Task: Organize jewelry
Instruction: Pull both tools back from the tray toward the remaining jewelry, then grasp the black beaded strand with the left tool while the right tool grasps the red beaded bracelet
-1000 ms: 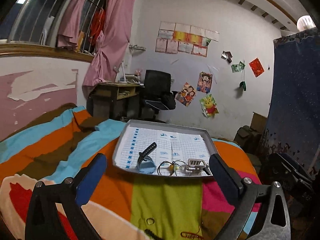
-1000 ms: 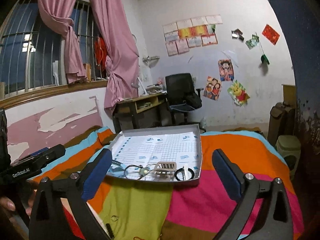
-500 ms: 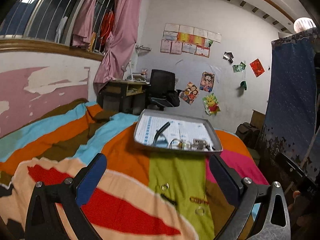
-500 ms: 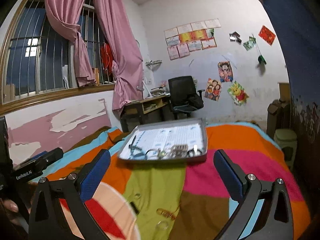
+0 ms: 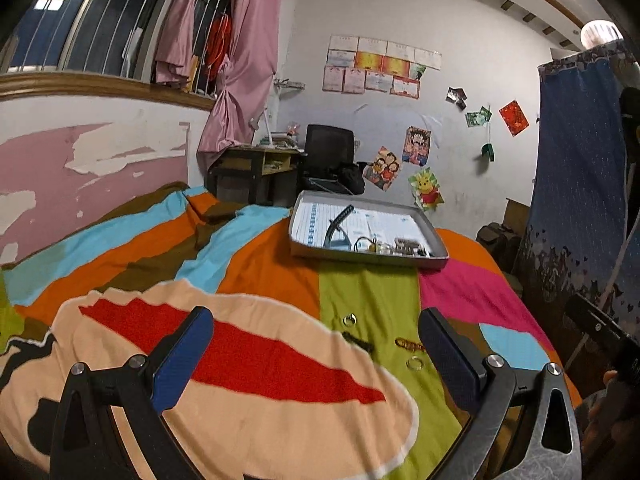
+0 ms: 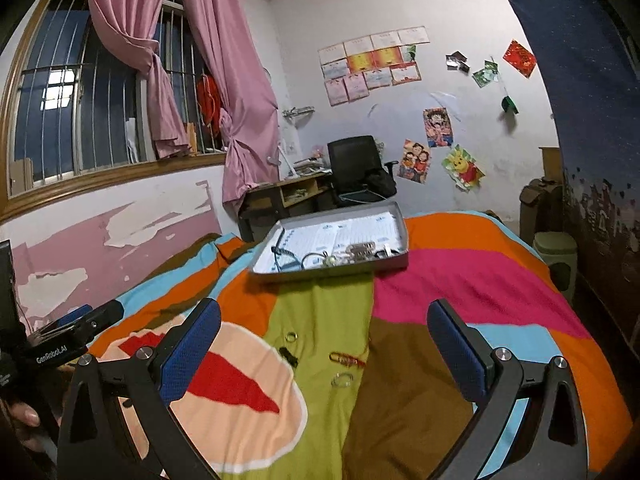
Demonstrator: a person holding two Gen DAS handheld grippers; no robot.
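A grey tray (image 5: 304, 250) lined with grid paper sits far back on the bed; it also shows in the right wrist view (image 6: 394, 262). It holds a dark clip, rings and other jewelry. On the green stripe lie a small ring (image 5: 350, 320), a dark hair pin (image 5: 357, 342), a red-gold clasp (image 5: 409, 345) and a clear ring (image 5: 415, 363). The right wrist view shows them too: small ring (image 6: 291, 336), pin (image 6: 289, 356), clasp (image 6: 347, 358), clear ring (image 6: 342, 379). My left gripper (image 5: 316, 346) and right gripper (image 6: 325, 338) are both open and empty above the blanket.
A multicoloured blanket (image 5: 248, 272) covers the bed. A desk (image 5: 256, 168) and black chair (image 5: 330, 152) stand beyond it by the wall. A blue curtain (image 5: 580, 200) hangs at the right. The left gripper's body (image 6: 60, 344) is at the right view's left edge.
Both grippers have pulled back from the tray, which now looks smaller and farther. Loose jewelry on the green stripe has come into full view. Both stay open.
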